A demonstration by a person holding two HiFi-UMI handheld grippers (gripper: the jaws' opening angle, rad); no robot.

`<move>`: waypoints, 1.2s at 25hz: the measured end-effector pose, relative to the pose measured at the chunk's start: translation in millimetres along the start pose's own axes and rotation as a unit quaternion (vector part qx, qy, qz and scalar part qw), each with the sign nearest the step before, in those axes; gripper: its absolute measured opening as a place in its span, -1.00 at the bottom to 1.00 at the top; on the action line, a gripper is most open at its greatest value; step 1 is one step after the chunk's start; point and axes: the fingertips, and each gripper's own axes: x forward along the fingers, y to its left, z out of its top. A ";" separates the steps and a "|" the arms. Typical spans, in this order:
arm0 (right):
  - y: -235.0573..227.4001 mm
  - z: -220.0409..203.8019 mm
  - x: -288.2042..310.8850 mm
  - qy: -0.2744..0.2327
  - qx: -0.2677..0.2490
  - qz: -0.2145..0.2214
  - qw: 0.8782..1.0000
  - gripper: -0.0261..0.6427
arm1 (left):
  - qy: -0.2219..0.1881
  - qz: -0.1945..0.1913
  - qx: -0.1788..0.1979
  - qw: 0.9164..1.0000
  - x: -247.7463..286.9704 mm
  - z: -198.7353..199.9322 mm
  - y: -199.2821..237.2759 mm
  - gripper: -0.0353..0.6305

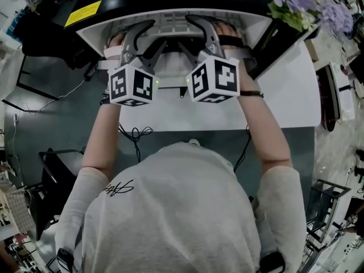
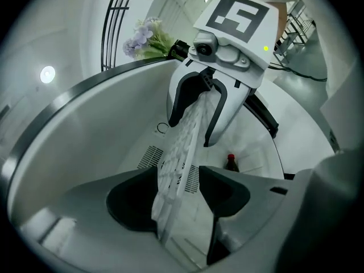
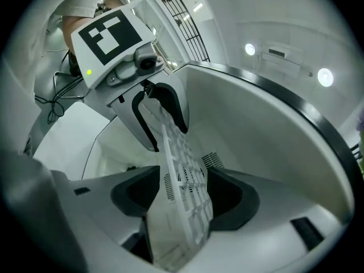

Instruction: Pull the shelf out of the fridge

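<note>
Grey floor and cluttered benches surround a small fridge [image 1: 96, 33] with a black top, a yellow label [image 1: 82, 13] and a bunch of purple flowers [image 1: 307, 1] at its far right corner. Its white door [image 1: 290, 90] hangs open to the right, and the person leans over with both arms reaching into the cavity.

The shelf [image 2: 177, 152], a white slotted panel, is inside the fridge. Its near edge runs between both pairs of jaws, the left gripper [image 2: 177, 195] at its left end and the right gripper [image 3: 177, 201] at its right end. Each gripper's jaws are spread wide. The thin panel passes through the gap, and from what shows the dark pads do not press on it, so neither gripper has hold of anything. A dark bottle [image 2: 231, 162] stands low down at the back of the cavity.

As for progress, the door is open and both grippers are lined up on the shelf's edge — the approach looks done. What remains is the real work: closing both pairs of jaws on the panel and drawing it toward the person, evenly on both sides, until it is clear of the fridge.
</note>
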 end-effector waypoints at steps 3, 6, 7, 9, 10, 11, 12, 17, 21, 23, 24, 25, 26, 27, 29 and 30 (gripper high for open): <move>-2.0 -2.0 7.1 0.009 -0.008 -0.001 1.000 -0.21 | 0.012 0.000 -0.002 1.000 6.9 -3.1 0.4 -0.25; -3.5 -3.0 13.9 0.017 -0.021 -0.002 1.000 -0.21 | 0.015 0.001 0.003 1.000 10.7 -3.3 1.5 -0.25; -4.0 -3.1 16.1 0.018 -0.025 -0.003 1.000 -0.21 | 0.016 0.000 0.006 1.000 11.9 -3.2 1.4 -0.25; -5.3 -2.1 19.7 0.019 -0.032 -0.009 0.999 -0.21 | 0.016 0.000 0.012 1.000 14.3 -2.0 0.8 -0.25; -5.8 -1.9 21.3 0.020 -0.037 -0.010 0.999 -0.21 | 0.014 0.000 0.013 1.000 15.7 -0.5 0.3 -0.25; -5.9 -2.4 22.9 0.024 -0.043 -0.011 0.999 -0.21 | 0.013 0.000 0.014 1.000 17.1 1.2 -0.6 -0.25; -5.8 -3.6 24.5 0.029 -0.052 -0.011 0.998 -0.21 | 0.012 -0.001 0.016 1.000 18.6 2.5 -1.7 -0.25; -7.2 -7.4 30.8 0.042 -0.077 -0.012 0.996 -0.21 | 0.020 -0.001 0.030 0.999 24.8 0.6 -1.9 -0.25; -5.9 -9.0 36.9 0.035 -0.077 -0.017 0.996 -0.21 | 0.026 0.005 0.026 0.999 27.8 0.1 6.0 -0.25; -5.8 -10.9 39.5 0.033 -0.082 -0.021 0.996 -0.21 | 0.033 0.005 0.024 0.999 30.3 -0.7 8.0 -0.26; -6.2 -12.0 40.7 0.033 -0.083 -0.022 0.996 -0.21 | 0.037 0.005 0.025 0.999 31.4 -1.1 7.9 -0.27; -6.9 -12.9 41.8 0.034 -0.083 -0.022 0.996 -0.21 | 0.041 0.005 0.028 0.999 32.3 -1.6 7.4 -0.27; -7.4 -13.5 42.8 0.035 -0.082 -0.021 0.996 -0.21 | 0.044 0.005 0.033 0.998 32.9 -2.1 6.8 -0.27; -7.6 -13.8 43.7 0.038 -0.081 -0.020 0.996 -0.21 | 0.047 0.005 0.040 0.998 33.5 -2.8 6.1 -0.29; -6.4 -13.3 45.5 0.043 -0.084 -0.016 0.995 -0.22 | 0.055 0.004 0.055 0.997 34.3 -4.9 5.2 -0.48; -4.7 -13.0 46.6 0.046 -0.090 -0.014 0.995 -0.22 | 0.059 0.004 0.063 0.996 34.7 -5.9 4.7 -0.57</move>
